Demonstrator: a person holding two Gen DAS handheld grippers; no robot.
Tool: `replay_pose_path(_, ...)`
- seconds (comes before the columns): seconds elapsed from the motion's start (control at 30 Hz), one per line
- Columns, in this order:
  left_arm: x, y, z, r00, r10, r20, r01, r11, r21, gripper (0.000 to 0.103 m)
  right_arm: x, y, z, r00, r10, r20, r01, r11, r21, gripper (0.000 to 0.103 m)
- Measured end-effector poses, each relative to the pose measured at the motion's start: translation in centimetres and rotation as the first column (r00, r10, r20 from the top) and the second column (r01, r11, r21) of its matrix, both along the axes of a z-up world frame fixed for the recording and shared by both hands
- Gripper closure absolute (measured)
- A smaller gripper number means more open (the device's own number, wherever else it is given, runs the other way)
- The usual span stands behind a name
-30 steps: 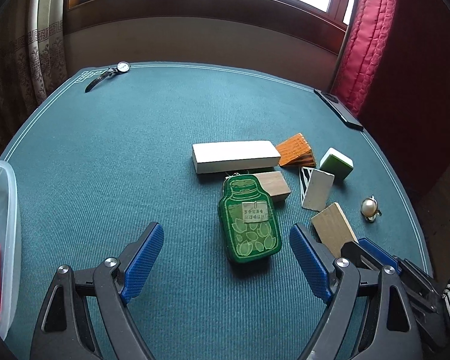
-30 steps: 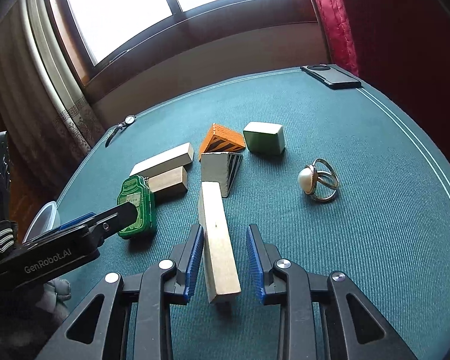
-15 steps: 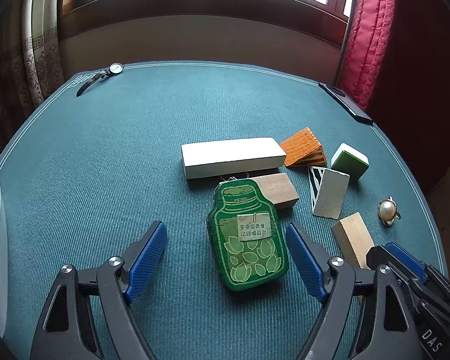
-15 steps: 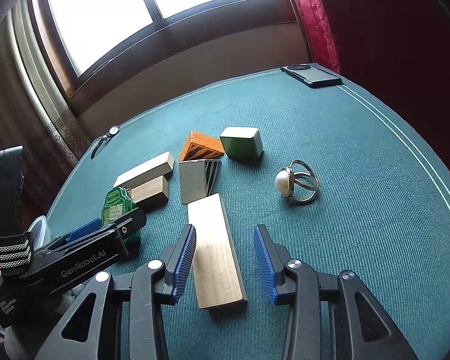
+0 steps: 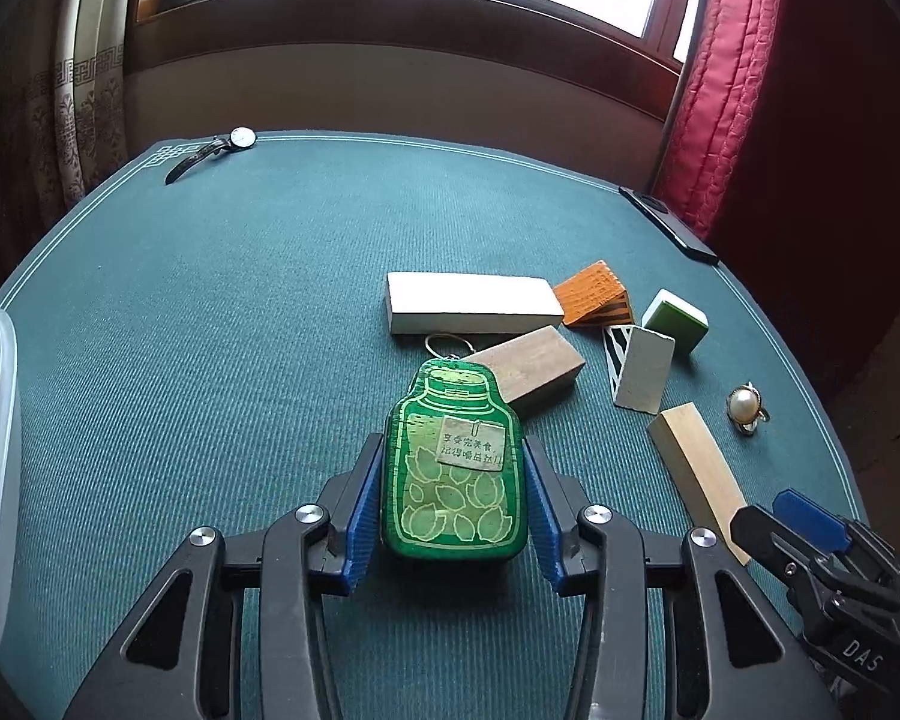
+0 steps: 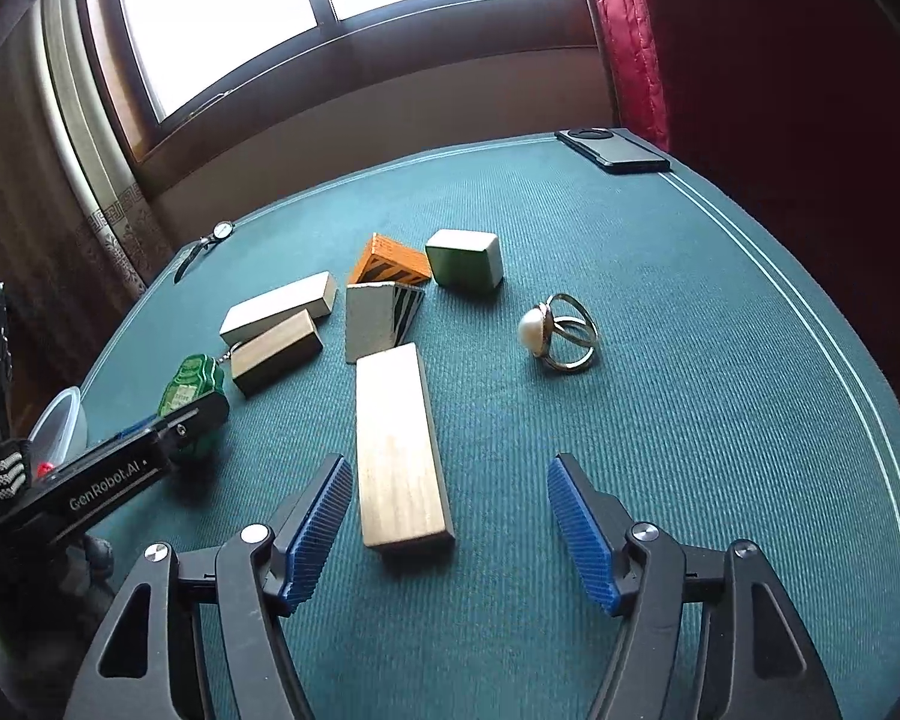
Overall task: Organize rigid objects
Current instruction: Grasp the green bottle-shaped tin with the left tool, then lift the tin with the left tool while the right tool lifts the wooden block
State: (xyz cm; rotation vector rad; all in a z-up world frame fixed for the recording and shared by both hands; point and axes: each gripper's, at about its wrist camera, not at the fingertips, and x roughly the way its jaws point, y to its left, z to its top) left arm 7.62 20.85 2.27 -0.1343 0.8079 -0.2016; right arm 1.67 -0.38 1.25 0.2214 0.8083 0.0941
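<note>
Green bottle-shaped tag point(image 5: 455, 463) was squeezed by the left gripper point(image 5: 453, 483); the right gripper point(image 6: 450, 516) was held open, wooden block point(image 6: 399, 447) at its 12 o'clock.

I see the teal table point(image 5: 222, 312) carrying blocks around the green tin point(image 5: 453, 462) (a pearl ring point(image 6: 555, 333) right of it).

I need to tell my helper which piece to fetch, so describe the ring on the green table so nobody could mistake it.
Start at the green table and find the cluster of wooden blocks near its middle. The ring lies apart from them, on the side toward the red curtain, beyond the green-and-white block. It is the only metal piece there: a split band with one round white pearl.
</note>
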Motion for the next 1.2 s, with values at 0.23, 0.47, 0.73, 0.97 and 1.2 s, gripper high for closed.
replay_pose_path(0.23, -1.0, 0.6, 0.0, 1.0, -0.015, 0.003, 0.015, 0.999, -0.029, 0.058, -0.5, 1.2, -0.3, 0.999, 0.023, -0.028, -0.026, 0.993, -0.113, 0.029)
replay_pose_path(0.47, -1.5, 1.8, -0.2, 1.0, 0.0, -0.005, -0.001, 0.998, -0.063, 0.058, -0.3, 1.2, -0.4, 0.999, -0.007, -0.038, -0.001, 0.98, -0.197, 0.026)
replay_pose_path(0.73, -1.9, 2.1, -0.3, 1.0, -0.008, -0.01, 0.007, 0.997, -0.077, 0.058, 0.4, -3.0, -0.4, 0.983, -0.178, -0.052, 0.163, 0.962, -0.221, 0.026)
replay_pose_path(0.97, -2.0, 2.0, -0.3, 1.0, -0.016, -0.012, 0.015, 0.996, -0.082, 0.058, 1.3, -4.7, 0.1, 0.975, -0.214, -0.066, 0.207, 0.973, -0.101, 0.026)
replay_pose_path(1.2, -2.4, 2.0, 0.0, 1.0, -0.012, 0.008, 0.013, 0.997, -0.075, 0.058, 2.4, -1.9, 0.6, 0.985, -0.165, -0.05, 0.165, 0.986, -0.001, 0.006)
